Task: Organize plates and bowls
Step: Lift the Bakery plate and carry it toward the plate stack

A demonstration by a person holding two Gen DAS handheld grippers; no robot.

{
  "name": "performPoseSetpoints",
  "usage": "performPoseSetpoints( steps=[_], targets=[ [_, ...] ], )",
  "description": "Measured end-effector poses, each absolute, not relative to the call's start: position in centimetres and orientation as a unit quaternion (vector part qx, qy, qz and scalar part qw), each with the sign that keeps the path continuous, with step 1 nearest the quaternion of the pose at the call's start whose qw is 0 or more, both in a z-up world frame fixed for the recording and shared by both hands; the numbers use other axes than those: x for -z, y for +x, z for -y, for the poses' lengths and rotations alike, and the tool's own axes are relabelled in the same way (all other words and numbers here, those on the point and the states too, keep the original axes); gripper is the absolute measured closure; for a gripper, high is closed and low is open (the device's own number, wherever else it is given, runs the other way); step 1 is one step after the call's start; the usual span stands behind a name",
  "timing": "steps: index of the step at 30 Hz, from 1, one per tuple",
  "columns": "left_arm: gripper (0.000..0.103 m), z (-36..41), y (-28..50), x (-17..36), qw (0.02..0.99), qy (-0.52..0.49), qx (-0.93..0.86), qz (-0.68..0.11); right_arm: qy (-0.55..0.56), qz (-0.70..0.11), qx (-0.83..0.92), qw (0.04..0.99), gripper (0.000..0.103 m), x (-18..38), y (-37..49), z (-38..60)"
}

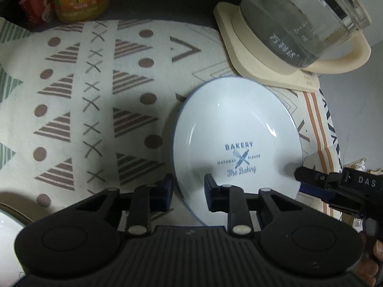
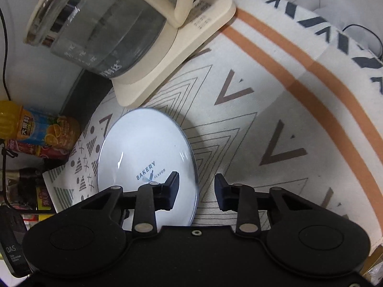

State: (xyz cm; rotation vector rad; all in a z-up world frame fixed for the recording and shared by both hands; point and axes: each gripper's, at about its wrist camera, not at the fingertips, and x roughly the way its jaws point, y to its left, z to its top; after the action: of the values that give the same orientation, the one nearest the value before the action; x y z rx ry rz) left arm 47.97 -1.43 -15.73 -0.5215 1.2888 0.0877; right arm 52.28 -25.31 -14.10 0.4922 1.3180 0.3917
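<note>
Grippers, left (image 1: 188, 192) and right (image 2: 196, 190), we are straddling opposite rims of the round white BAKERY-printed plate (image 1: 237, 129) on patterned cloth (image 1: 100, 100), jaws spread, not yet pinching.

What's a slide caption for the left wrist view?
Left gripper straddles the near rim of the white bakery plate on the patterned cloth, glass kettle behind.
</note>
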Motion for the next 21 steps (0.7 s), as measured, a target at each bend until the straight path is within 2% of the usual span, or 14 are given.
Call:
performPoseSetpoints(
  steps=[3, 9, 13, 21],
  targets=[
    [0.081, 1.5, 48.0, 16.3, 0.76, -0.25, -0.038, -0.599, 0.228, -0.611, -0.182, 0.736, 0.082, 14.7, 52.6, 25.2],
    [0.082, 1.3, 48.2, 16.6, 0.757, -0.259, -0.033, -0.599, 0.242, -0.624, -0.187, 0.72, 0.086, 16.0, 52.9, 25.1],
    [0.084, 1.2, 48.0, 16.6, 0.759, -0.262, -0.036, -0.596, 0.236, -0.621, -0.203, 0.719, 0.094, 16.1, 52.9, 24.8],
    [0.088, 0.9, 47.4, 14.7, 0.788, -0.256, -0.029, -0.559, 0.231, -0.583, -0.215, 0.749, 0.095, 13.9, 52.5, 24.7]
  ],
)
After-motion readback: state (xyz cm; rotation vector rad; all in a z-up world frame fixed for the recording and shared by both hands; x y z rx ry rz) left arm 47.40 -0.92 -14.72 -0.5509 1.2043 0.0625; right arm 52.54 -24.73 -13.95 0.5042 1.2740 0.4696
